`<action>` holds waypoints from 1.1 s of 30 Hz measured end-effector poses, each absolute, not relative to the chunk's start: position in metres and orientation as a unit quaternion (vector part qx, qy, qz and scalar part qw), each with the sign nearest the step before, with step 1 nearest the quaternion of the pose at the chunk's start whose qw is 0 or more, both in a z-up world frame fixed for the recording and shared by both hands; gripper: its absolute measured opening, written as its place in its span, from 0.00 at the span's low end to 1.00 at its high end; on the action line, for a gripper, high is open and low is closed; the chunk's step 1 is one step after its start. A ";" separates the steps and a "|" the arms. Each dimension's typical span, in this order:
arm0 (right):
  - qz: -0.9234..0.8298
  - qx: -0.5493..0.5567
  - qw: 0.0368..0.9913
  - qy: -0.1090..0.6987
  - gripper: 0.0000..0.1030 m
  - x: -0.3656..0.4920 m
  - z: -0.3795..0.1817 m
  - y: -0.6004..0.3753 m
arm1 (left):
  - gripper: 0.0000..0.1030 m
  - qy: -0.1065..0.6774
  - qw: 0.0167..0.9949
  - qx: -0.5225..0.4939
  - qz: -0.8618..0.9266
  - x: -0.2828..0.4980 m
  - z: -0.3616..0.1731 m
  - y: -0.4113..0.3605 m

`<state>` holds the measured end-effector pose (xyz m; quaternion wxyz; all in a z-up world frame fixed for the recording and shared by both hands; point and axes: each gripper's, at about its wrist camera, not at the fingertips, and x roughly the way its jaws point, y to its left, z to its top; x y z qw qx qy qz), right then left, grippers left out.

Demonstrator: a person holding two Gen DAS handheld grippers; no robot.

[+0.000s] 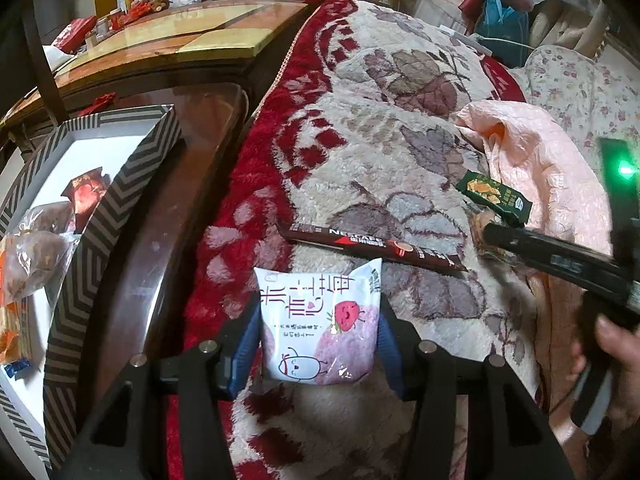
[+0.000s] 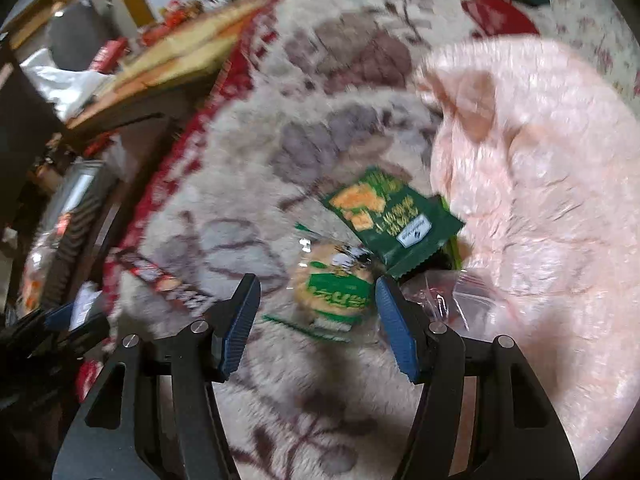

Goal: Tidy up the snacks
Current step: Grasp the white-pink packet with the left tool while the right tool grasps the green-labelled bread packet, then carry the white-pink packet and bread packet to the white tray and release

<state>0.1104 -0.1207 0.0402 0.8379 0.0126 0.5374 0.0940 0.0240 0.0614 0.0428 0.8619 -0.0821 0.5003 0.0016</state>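
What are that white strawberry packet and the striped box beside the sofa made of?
White strawberry packet: apparently thin plastic film, glossy; it shows glints and a crimped top edge. Striped box: probably printed cardboard, matte; it has stiff, straight walls and a plain white inside.

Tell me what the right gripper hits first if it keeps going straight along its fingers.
Most likely the round snack in the clear wrapper with a green label, lying on the blanket between and just beyond the open right gripper. The green packet lies farther on. The picture is blurred, so depth is uncertain.

White strawberry snack packet (image 1: 318, 326) upright above floral blanket (image 1: 400, 140), green packet (image 1: 494, 194) lying flat.
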 end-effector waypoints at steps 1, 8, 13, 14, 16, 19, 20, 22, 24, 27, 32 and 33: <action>0.088 0.016 0.832 0.548 0.59 0.115 0.032 -0.122 | 0.54 0.501 0.861 -0.082 0.002 0.024 0.042 0.062; 0.100 0.015 0.840 0.532 0.47 0.118 0.026 -0.121 | 0.54 0.504 0.860 -0.084 0.005 0.023 0.040 0.064; 0.116 0.008 0.843 0.525 0.47 0.102 0.034 -0.120 | 0.54 0.499 0.863 -0.078 0.011 0.019 0.045 0.064; 0.121 0.007 0.844 0.522 0.47 0.097 0.037 -0.118 | 0.54 0.497 0.865 -0.075 0.013 0.018 0.048 0.064; 0.131 0.003 0.848 0.514 0.46 0.090 0.044 -0.113 | 0.54 0.492 0.867 -0.071 0.016 0.015 0.052 0.065; 0.147 0.001 0.851 0.505 0.47 0.078 0.054 -0.103 | 0.54 0.487 0.870 -0.068 0.023 0.012 0.058 0.067; 0.151 0.001 0.850 0.504 0.47 0.075 0.057 -0.100 | 0.54 0.485 0.872 -0.066 0.026 0.011 0.060 0.068; 0.161 0.001 0.851 0.500 0.47 0.068 0.062 -0.093 | 0.54 0.481 0.874 -0.063 0.032 0.007 0.063 0.071; 0.170 -0.001 0.852 0.495 0.47 0.063 0.066 -0.085 | 0.54 0.478 0.875 -0.065 0.035 0.005 0.067 0.074; 0.185 -0.006 0.852 0.489 0.47 0.057 0.072 -0.074 | 0.54 0.471 0.879 -0.063 0.045 0.000 0.072 0.079; 0.204 -0.022 0.851 0.484 0.47 0.048 0.079 -0.051 | 0.54 0.460 0.884 -0.060 0.061 -0.007 0.080 0.090; 0.207 -0.025 0.850 0.483 0.47 0.047 0.080 -0.047 | 0.54 0.459 0.884 -0.059 0.064 -0.008 0.082 0.093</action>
